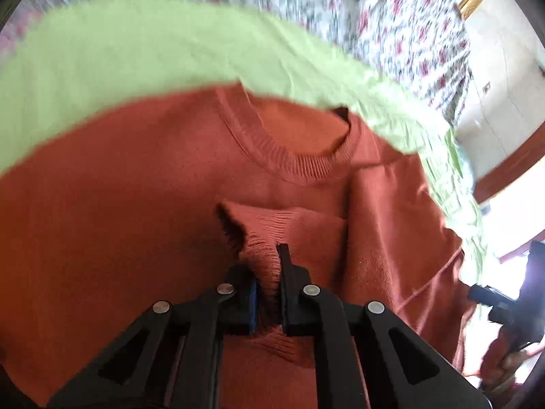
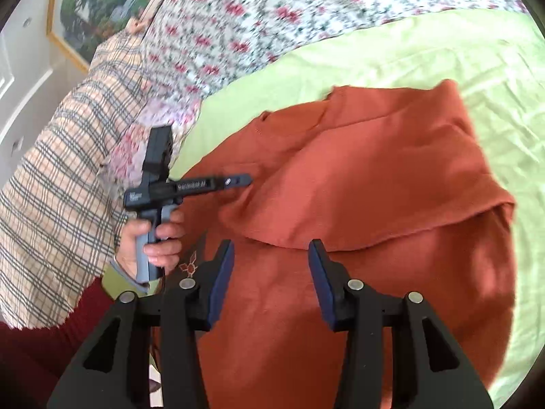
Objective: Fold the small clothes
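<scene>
Sweater (image 1: 153,204), rust-orange knit, lies on a light green sheet (image 1: 119,61) spread over a floral bedspread (image 1: 391,10). From my left wrist view, the ribbed neckline (image 1: 289,156) sits ahead of the jaws, facing away from me. My left gripper (image 1: 269,272) has its jaws pressed together on a ribbed cuff (image 1: 259,235); the knit bunches between the pads and pokes out ahead of the tips. That sleeve is drawn across the sweater's chest. A folded-in flap of the same sweater lies to the right of the left jaws, covering that side of the body.

My right gripper (image 2: 270,255) has its jaws spread, nothing between the pads, hovering above the sweater's lower body. Whether the tips touch the cloth, I can't tell. Ahead of them a folded flap edge runs across the fabric as a raised ridge.

To the left of the right jaws, the person's hand (image 2: 153,238) grips the grey handle of the left gripper, whose tip points into the sweater. Further left is a plaid sleeve (image 2: 61,170), and below it some dark red fabric (image 2: 41,358). A small embroidered motif (image 2: 190,266) shows just left of the right jaws. A framed picture (image 2: 102,3) hangs on the wall beyond the bed.

Both views are motion-blurred at the edges.
</scene>
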{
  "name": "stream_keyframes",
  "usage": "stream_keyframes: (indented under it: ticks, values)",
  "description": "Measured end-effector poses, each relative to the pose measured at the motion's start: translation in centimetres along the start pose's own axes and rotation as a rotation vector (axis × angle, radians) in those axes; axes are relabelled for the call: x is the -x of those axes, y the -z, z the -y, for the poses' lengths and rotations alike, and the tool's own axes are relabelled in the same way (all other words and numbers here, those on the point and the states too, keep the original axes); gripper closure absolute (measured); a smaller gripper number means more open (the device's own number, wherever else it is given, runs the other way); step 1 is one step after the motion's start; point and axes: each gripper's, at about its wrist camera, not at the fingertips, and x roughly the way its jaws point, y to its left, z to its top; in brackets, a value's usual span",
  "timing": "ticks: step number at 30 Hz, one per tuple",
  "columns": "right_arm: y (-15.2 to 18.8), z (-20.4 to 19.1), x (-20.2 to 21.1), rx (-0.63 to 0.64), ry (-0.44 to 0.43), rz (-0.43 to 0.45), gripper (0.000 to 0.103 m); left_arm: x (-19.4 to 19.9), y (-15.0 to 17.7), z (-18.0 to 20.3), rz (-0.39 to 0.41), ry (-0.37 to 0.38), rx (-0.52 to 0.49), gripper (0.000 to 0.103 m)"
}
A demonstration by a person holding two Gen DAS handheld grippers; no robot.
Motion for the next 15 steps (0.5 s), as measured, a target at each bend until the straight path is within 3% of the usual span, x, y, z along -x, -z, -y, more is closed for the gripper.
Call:
stream_keyframes:
  ticks: [3, 5, 7, 9, 13, 15]
  values:
    - [-0.3, 1.0, 1.4, -0.002, 0.030, 0.029, 0.056, 4.9, 2.0, -0.6, 0.139, -0.069, 0.046, 0.096]
    - [-0.4, 2.0, 2.7, -0.001, 0.067, 0.067, 0.056, 6.5, 3.0, -2.2, 0.181, -0.097, 0.098, 0.096]
    - [-0.9, 3.5, 3.5, -0.016, 0.123, 0.100, 0.056, 6.5, 3.8, -4.1, 0.165, -0.153, 0.142, 0.096]
    - [-1.7, 5.3, 3.5, -0.050, 0.189, 0.106, 0.056, 6.0, 4.5, -5.3, 0.133, -0.159, 0.176, 0.096]
    - [-4.3, 7.8, 3.2, -0.079, 0.261, 0.124, 0.056, 5.9, 4.7, -5.4, 0.146, -0.157, 0.187, 0.096]
    - [-5.8, 8.9, 2.3, -0.072, 0.302, 0.115, 0.039, 5.6, 4.5, -5.5, 0.144, -0.166, 0.199, 0.096]
